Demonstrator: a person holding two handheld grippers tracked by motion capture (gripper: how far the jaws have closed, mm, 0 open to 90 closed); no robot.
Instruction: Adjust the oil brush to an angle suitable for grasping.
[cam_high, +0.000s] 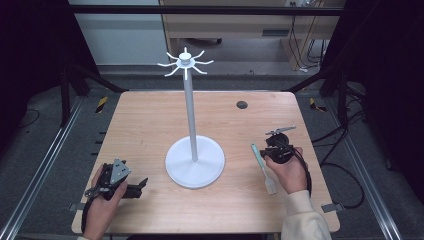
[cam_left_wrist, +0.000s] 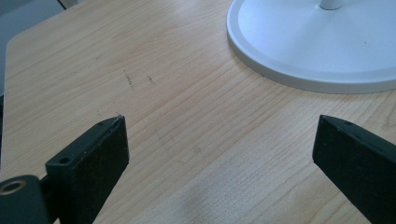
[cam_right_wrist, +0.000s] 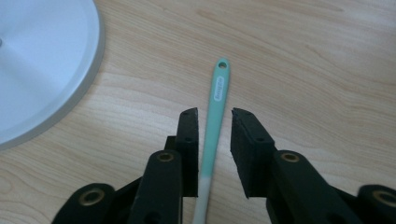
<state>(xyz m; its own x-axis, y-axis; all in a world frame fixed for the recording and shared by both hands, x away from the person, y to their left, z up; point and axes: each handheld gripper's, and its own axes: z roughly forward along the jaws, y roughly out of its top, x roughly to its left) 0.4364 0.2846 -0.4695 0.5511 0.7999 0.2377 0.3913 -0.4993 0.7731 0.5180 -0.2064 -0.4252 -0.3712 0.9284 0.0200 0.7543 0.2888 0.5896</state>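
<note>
On the table: a light wooden table (cam_high: 150, 120) is carrying a white stand and a small utensil, with a person's two hands coming in from the near edge.
Stand: a white hook stand (cam_high: 194, 157) is rising upright from a round base at the middle of the table, with curved hooks spreading from the top of its pole.
Utensil: a small spatula (cam_high: 263, 169) with a mint-green handle and a pale blade is lying flat on the wood to the right of the stand's base, near it but apart, its green end pointing away from the person.
Right gripper: the right gripper (cam_right_wrist: 214, 119) is sitting low over the spatula, its jaws standing partly open on either side of the green handle (cam_right_wrist: 215, 112), narrow gaps showing on both sides, so nothing is being clamped.
Left gripper: the left gripper (cam_left_wrist: 219, 140) is resting near the table's front left corner, its jaws standing wide apart over bare wood and holding nothing, with the stand's base rim just ahead.
Hole: a small dark round grommet (cam_high: 242, 104) is sitting in the far part of the table.
</note>
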